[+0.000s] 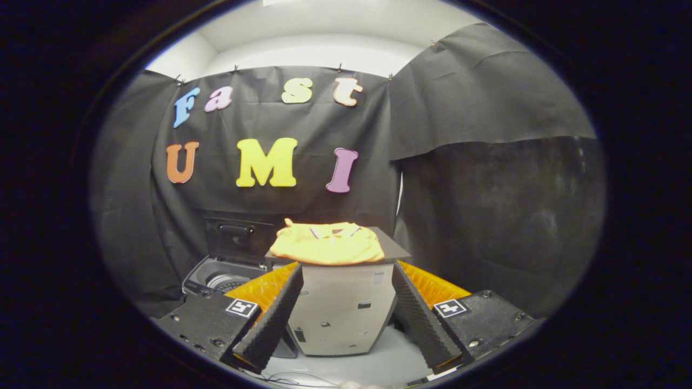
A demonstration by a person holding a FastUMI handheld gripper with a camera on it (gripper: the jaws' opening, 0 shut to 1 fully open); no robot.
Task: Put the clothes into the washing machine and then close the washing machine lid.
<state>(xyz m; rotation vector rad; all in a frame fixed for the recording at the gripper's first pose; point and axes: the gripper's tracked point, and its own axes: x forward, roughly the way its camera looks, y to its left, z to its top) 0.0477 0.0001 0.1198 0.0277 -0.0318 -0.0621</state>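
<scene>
A folded yellow garment (327, 243) lies on a dark board atop a grey box-shaped stand (346, 308), beyond my fingers and centred between them. To the left of the stand sits the small washing machine (216, 278), its lid (238, 237) raised upright and the round drum visible inside. My gripper (346, 319) is open, its two ridged black fingers (273, 319) spread wide with nothing between them but the stand farther off.
Black cloth walls close the booth behind and on the right. A pale floor (389, 362) runs under the stand, with thin cables lying near the fingers.
</scene>
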